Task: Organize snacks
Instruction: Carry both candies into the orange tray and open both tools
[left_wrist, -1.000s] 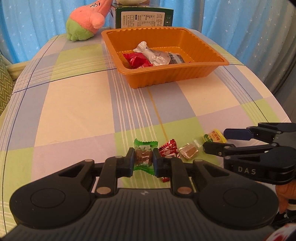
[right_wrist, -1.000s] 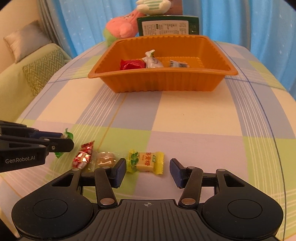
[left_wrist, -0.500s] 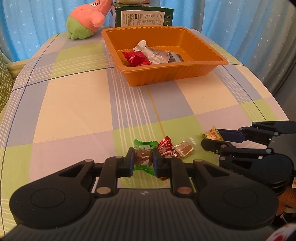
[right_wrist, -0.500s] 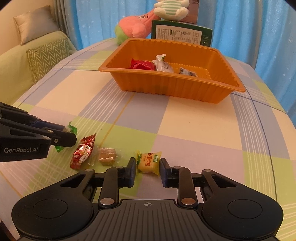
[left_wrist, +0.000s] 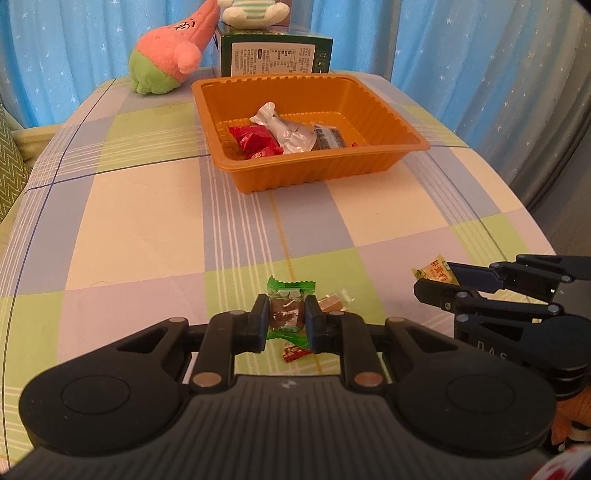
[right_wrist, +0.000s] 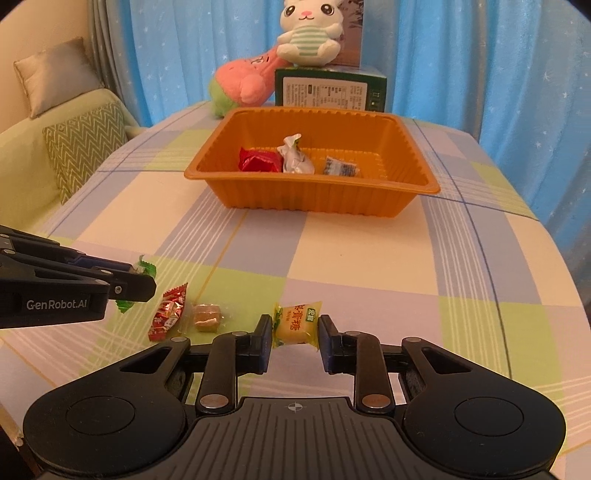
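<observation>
Left gripper (left_wrist: 286, 324) is closed on green candy (left_wrist: 287, 314); right gripper (right_wrist: 294, 338) on yellow candy (right_wrist: 296, 324).
Both were lifted off the table since a moment ago; orange tray (right_wrist: 421, 192) waits at 12 o'clock.

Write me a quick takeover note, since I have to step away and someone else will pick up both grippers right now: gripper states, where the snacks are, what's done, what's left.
Left gripper: shut on the green-wrapped candy.
Right gripper: shut on the yellow candy.
Orange tray, further back on the table: holds a red pack, a silver wrapper and a small blue-printed packet.
Loose on the tablecloth: red-and-white candy and clear-wrapped brown candy.
Done: three snacks in the tray, two gripped.
Left: drop both held candies into the tray, then likely collect the last two.
</observation>
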